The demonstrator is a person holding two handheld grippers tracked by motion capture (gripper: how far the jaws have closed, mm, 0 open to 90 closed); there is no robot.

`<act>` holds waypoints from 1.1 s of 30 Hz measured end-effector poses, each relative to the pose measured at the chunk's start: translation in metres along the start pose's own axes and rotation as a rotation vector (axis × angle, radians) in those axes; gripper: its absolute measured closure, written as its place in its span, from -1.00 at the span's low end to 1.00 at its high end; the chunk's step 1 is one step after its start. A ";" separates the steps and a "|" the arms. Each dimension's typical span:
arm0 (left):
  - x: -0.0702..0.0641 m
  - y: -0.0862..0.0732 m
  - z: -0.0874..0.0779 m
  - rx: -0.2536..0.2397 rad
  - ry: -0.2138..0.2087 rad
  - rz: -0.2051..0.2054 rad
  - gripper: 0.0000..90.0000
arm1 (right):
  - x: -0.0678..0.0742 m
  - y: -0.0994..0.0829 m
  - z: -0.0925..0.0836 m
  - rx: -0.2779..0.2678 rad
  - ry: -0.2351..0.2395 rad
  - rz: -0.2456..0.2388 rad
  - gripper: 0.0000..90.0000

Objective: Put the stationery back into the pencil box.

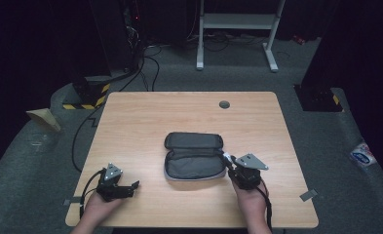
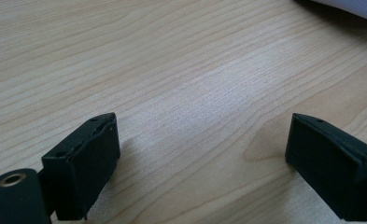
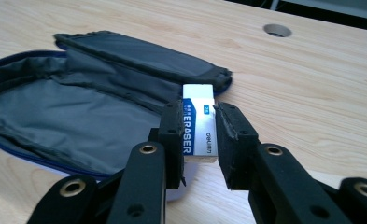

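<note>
Light wood-grain tabletop (image 1: pixel 145 117), rectangular with rounded corners, and a round cable hole (image 1: pixel 224 104) near the far edge. In the middle lies a dark grey fabric pencil case (image 1: pixel 194 156), zipped open and lying flat — soft wrinkled lining, blue trim along the rim, lid flap folded back toward the far side. Right claw (image 1: pixel 226 158) sits at the case's right end, held in the person's right hand (image 1: pixel 250 197); grey three-cornered plate on top. In the right gripper view the right claw (image 3: pixel 197 140) is pinched narrow on a white block eraser (image 3: pixel 199 122) with a blue-and-white paper sleeve, both black pads pressing its long sides. The eraser stands up between the pads, hanging over the near right edge of the open case, just above the lining. Left claw (image 1: pixel 133 186) rests low on the tabletop near the front left, well apart from the case, in the left hand (image 1: pixel 99 204). Left gripper view: left claw (image 2: pixel 200 154) spread wide — nothing between the matte black blocky pads, bare wood underneath.
</note>
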State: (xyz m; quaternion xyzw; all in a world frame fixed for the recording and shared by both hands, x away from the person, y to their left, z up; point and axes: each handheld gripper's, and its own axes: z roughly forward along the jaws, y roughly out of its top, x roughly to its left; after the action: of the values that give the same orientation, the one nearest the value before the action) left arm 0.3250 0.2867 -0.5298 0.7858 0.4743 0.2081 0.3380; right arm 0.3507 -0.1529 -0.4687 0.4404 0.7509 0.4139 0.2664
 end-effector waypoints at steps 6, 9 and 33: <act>0.000 0.000 0.000 0.000 -0.001 0.000 -0.77 | 0.015 0.003 0.008 0.009 0.034 -0.018 0.61; 0.000 0.000 0.000 0.000 -0.002 0.000 -0.77 | 0.024 0.005 0.016 0.023 0.052 -0.036 0.61; 0.000 0.000 0.000 0.000 -0.002 -0.004 -0.77 | 0.029 0.003 0.042 0.096 0.064 -0.024 0.35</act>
State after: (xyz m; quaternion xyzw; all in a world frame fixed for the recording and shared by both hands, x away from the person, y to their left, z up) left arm 0.3244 0.2867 -0.5298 0.7852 0.4755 0.2068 0.3386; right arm 0.3705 -0.1107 -0.4882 0.4300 0.7832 0.3882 0.2256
